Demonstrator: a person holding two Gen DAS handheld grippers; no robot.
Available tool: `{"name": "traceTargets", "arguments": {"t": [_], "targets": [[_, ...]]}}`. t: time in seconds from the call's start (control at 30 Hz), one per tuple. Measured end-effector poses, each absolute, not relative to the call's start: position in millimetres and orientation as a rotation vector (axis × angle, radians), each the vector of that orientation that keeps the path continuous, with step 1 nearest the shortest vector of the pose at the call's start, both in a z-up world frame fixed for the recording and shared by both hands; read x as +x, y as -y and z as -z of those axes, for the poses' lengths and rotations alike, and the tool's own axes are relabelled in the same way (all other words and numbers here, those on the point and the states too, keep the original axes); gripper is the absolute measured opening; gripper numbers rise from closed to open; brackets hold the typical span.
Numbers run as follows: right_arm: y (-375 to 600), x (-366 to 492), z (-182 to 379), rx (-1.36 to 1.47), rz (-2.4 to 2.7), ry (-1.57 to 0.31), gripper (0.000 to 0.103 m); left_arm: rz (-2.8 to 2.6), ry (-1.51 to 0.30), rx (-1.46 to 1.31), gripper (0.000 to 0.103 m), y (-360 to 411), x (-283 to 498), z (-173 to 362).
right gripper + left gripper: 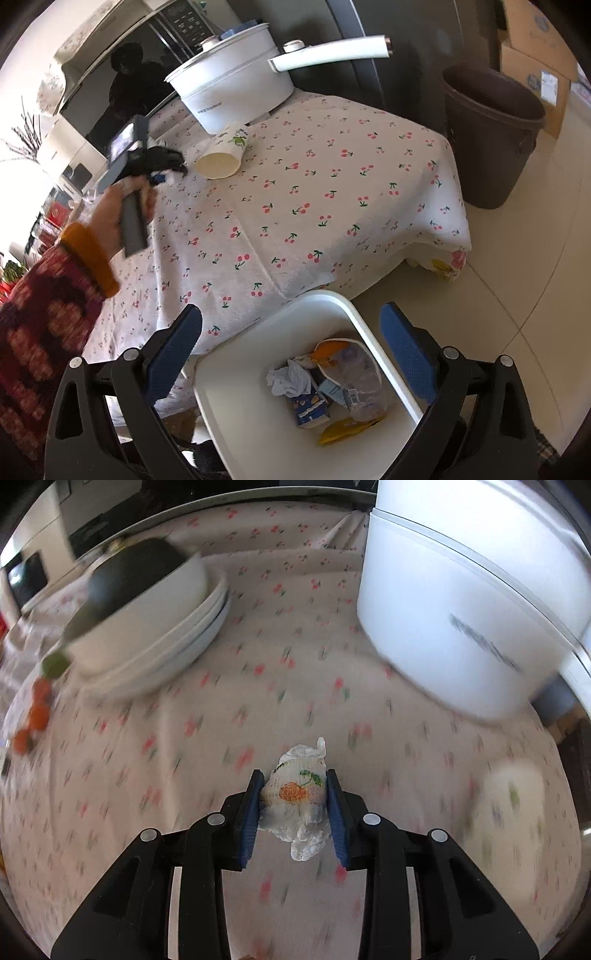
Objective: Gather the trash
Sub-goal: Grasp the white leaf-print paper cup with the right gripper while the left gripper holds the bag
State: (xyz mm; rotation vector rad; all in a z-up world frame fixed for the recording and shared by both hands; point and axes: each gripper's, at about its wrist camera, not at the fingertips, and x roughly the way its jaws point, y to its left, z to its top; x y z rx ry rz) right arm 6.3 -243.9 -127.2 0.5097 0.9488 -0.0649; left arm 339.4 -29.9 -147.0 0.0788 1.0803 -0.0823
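Blue-padded, the left gripper point(293, 786) pinches a crumpled napkin point(297, 805) above the cherry-print desk point(221, 720), near a white pot point(461, 602). Right wrist view: the right gripper point(291, 332) gapes empty over the white trash bin point(258, 424); a paper cup point(223, 155) lies tipped on the desk.

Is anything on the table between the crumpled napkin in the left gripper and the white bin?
Nothing visible. The left gripper holds the crumpled napkin over bare tablecloth; the paper cup lies farther back, and the white bin stands open at the table's near edge.
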Motion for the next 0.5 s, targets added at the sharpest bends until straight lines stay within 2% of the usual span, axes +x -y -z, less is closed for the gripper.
{"name": "traceTargets", "arguments": {"t": [0.3, 0.5], "targets": [[226, 37, 102, 0.334, 0.128, -0.900, 0.094, 0.173, -1.062, -0.066, 0.032, -27, 192, 87], [218, 119, 74, 0.290, 0.158, -0.879, 0.095, 0.164, -0.935, -0.105, 0.032, -65, 114, 55]]}}
